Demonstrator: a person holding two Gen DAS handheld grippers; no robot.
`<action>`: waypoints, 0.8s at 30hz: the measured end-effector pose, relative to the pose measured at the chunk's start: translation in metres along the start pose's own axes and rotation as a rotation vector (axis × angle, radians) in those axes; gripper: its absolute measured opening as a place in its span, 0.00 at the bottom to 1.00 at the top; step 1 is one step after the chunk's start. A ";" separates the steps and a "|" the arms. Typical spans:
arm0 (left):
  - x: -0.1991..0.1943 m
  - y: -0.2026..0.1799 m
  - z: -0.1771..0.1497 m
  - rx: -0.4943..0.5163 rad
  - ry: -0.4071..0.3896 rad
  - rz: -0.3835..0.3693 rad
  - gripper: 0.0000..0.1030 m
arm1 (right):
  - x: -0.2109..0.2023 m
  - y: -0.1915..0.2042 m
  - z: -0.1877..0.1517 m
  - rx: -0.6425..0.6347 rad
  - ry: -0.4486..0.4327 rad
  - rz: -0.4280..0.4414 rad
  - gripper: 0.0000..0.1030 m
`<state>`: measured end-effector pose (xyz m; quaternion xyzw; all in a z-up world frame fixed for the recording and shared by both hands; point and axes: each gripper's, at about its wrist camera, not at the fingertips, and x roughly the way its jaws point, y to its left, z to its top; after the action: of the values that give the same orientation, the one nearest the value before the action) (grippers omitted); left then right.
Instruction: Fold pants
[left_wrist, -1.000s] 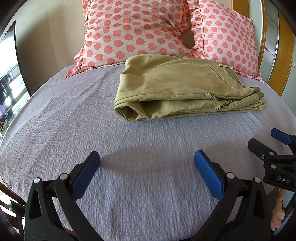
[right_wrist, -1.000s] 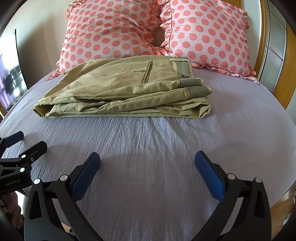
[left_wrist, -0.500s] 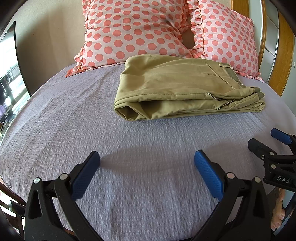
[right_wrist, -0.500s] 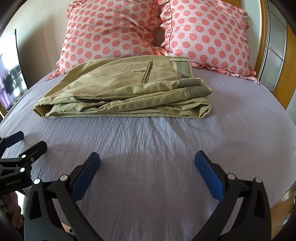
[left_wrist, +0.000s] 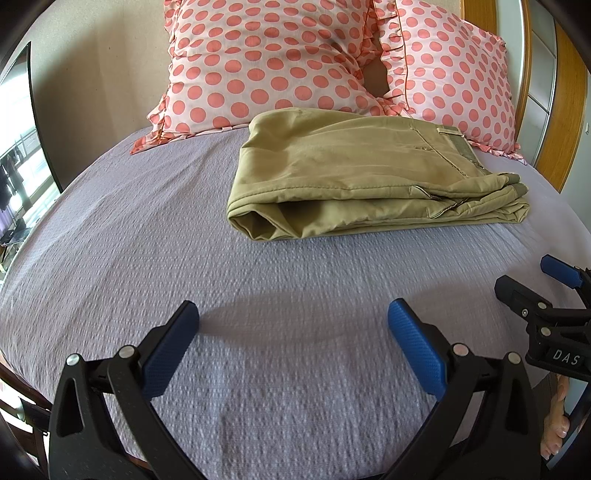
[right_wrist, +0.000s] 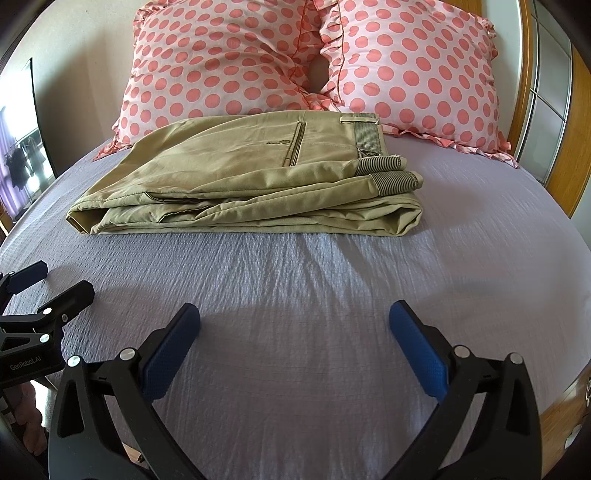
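Note:
Khaki pants lie folded in a flat stack on the lilac bed cover, just in front of the pillows; they also show in the right wrist view, waistband to the right. My left gripper is open and empty, low over the cover, well short of the pants. My right gripper is open and empty too, near the bed's front edge. Each gripper shows at the edge of the other's view: the right gripper and the left gripper.
Two pink polka-dot pillows lean against the wall behind the pants. A wooden frame runs along the right side. A window is at the left. The bed cover has light wrinkles.

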<state>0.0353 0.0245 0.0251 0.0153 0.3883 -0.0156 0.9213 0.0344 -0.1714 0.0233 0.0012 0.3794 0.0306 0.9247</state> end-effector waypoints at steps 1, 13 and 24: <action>0.000 0.000 0.000 0.000 0.000 0.000 0.98 | 0.000 0.000 0.000 0.000 0.000 0.000 0.99; 0.000 -0.001 0.000 0.000 0.001 0.000 0.98 | 0.000 0.000 0.000 0.000 0.000 0.000 0.99; 0.001 -0.001 0.003 -0.001 0.024 -0.003 0.98 | 0.000 0.000 0.000 0.000 0.000 0.000 0.99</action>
<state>0.0381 0.0232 0.0268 0.0146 0.3993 -0.0165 0.9166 0.0343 -0.1716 0.0235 0.0011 0.3795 0.0308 0.9247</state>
